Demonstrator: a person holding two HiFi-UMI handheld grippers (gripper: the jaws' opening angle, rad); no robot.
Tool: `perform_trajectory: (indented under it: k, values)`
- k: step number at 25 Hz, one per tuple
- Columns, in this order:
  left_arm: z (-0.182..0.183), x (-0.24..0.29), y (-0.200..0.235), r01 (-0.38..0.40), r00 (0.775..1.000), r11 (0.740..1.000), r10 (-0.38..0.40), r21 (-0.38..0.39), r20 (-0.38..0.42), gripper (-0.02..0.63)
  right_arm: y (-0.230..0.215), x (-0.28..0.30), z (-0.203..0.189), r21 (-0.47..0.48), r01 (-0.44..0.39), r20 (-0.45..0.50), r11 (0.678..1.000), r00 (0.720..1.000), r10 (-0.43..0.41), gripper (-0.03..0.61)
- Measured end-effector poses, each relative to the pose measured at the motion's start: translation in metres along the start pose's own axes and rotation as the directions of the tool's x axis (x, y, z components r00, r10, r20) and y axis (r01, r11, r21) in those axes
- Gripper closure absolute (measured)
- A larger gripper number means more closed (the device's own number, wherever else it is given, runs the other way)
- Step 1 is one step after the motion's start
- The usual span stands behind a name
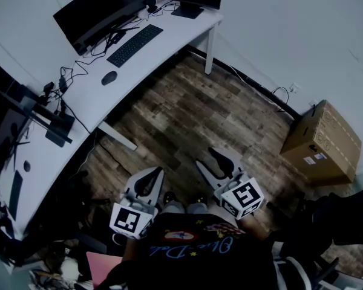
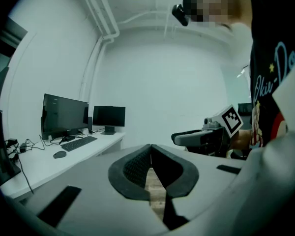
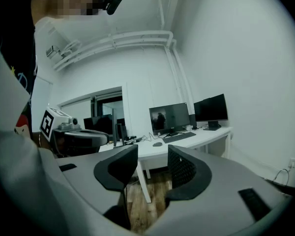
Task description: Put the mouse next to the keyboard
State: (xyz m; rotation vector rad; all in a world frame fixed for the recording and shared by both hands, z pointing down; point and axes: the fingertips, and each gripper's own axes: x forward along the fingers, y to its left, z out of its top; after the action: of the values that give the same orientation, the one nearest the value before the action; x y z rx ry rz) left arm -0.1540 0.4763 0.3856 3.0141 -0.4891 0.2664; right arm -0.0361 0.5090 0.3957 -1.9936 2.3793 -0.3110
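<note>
A dark mouse [image 1: 109,77] lies on the white desk [image 1: 169,32], a little short of the black keyboard [image 1: 135,45] that sits before the monitors [image 1: 100,8]. Both grippers hang over the wooden floor, well away from the desk. My left gripper [image 1: 146,183] is shut with nothing in it; its pads meet in the left gripper view [image 2: 150,147]. My right gripper [image 1: 221,162] is open and empty, with floor showing through the gap [image 3: 152,156]. The mouse [image 3: 158,143] and keyboard [image 3: 179,136] appear far off beyond the right jaws, and the mouse [image 2: 59,154] lies far left of the left jaws.
Cables [image 1: 72,71] trail over the desk beside the mouse. A cardboard box [image 1: 320,142] stands against the right wall. A desk leg [image 1: 209,50] and a low crossbar [image 1: 118,136] stand at the desk's front. More dark equipment [image 1: 54,125] crowds the desk's left part.
</note>
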Motion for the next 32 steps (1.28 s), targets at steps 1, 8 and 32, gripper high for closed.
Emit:
perform_trajectory:
  k: [1,8,32]
  values:
    - [-0.001,0.002,-0.004,0.001,1.0,1.0,-0.001,0.0,-0.001,0.609,-0.002,-0.004,-0.002,0.003,-0.001,0.001,1.0,1.0,0.001,0.417]
    - [-0.003,0.009,-0.017,0.012,1.0,1.0,-0.012,0.005,-0.01,0.609,-0.022,-0.022,-0.007,0.014,0.043,-0.002,0.999,0.999,-0.043,0.396]
    - [-0.003,0.075,0.125,-0.073,0.997,0.994,0.075,-0.079,0.021,0.609,-0.055,0.128,0.015,-0.063,-0.095,-0.051,0.993,0.994,0.092,0.376]
